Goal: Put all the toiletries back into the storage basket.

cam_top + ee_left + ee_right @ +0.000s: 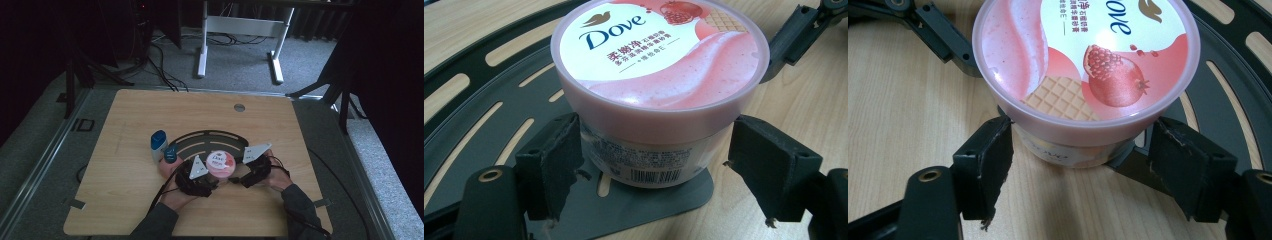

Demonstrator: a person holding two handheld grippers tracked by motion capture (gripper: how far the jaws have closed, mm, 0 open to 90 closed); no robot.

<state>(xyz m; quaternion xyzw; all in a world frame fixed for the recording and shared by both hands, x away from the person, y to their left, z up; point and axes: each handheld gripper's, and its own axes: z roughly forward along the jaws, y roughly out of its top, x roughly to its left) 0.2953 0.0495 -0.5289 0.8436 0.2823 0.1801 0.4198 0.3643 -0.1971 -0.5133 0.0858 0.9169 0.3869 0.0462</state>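
Observation:
A pink Dove tub (221,162) with a pomegranate lid stands upright at the near end of a black slotted curved tray (200,139). My left gripper (214,176) comes at it from the near left. In the left gripper view its jaws straddle the tub (659,75) below the lid, and the left gripper (655,150) is shut on it. My right gripper (238,172) comes from the right. In the right gripper view its pads press the lid rim of the tub (1083,60), with the right gripper (1081,145) shut on it.
A white bottle with a blue cap (158,142) and a small blue-topped item (170,154) stand just left of the tray. A cable hole (239,107) sits near the wooden table's far edge. Desk legs and cables lie on the floor beyond.

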